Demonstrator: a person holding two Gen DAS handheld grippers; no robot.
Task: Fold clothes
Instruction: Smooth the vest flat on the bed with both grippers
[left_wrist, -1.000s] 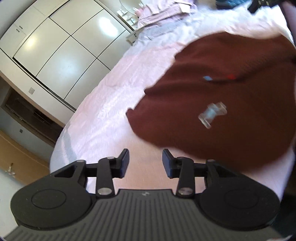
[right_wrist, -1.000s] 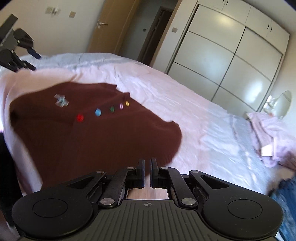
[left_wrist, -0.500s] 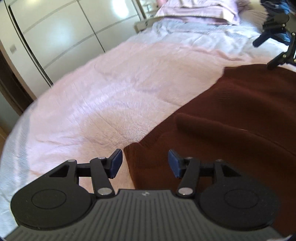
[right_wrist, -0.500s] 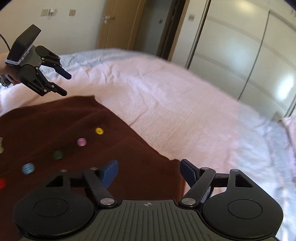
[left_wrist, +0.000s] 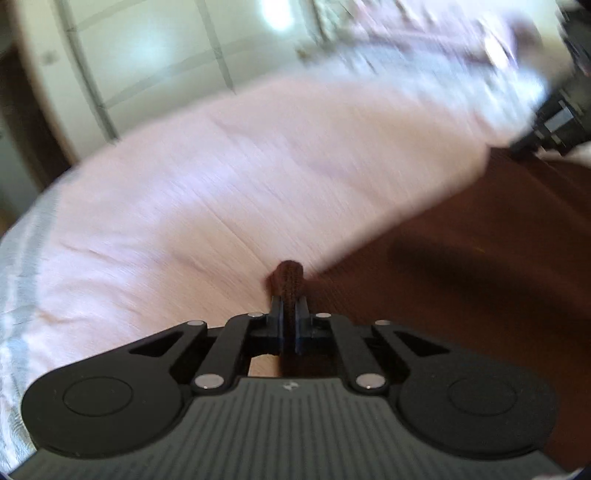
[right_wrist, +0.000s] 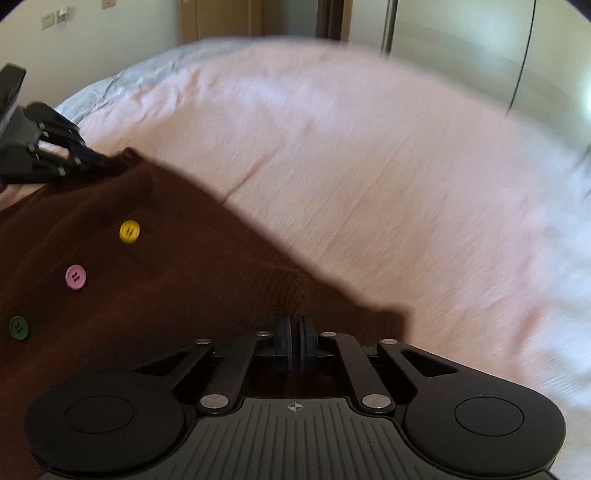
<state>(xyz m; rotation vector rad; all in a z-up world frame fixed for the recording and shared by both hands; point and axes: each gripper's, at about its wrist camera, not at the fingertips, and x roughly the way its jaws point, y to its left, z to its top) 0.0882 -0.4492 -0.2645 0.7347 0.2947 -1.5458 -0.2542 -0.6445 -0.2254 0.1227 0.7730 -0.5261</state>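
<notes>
A dark maroon knit cardigan (left_wrist: 461, 280) lies on the pink bed. In the right wrist view it (right_wrist: 155, 280) shows a yellow button (right_wrist: 129, 231), a pink button (right_wrist: 75, 277) and a green button (right_wrist: 18, 328). My left gripper (left_wrist: 290, 314) is shut on a corner of the cardigan, and a nub of fabric sticks out past the fingertips. My right gripper (right_wrist: 294, 334) is shut on the cardigan's edge at another corner. Each gripper also shows in the other's view, the left one (right_wrist: 107, 162) at the far left, the right one (left_wrist: 517, 147) at the upper right.
The pink bedspread (left_wrist: 258, 177) fills the space beyond the cardigan, and it shows in the right wrist view (right_wrist: 369, 166). White wardrobe doors (left_wrist: 166, 55) stand behind the bed. A wooden door (right_wrist: 218, 18) and wall switches (right_wrist: 55, 18) are at the far side.
Both grippers were open half a second ago; both have now dropped to the cardigan's edge and shut on its corners. The views are blurred by motion.
</notes>
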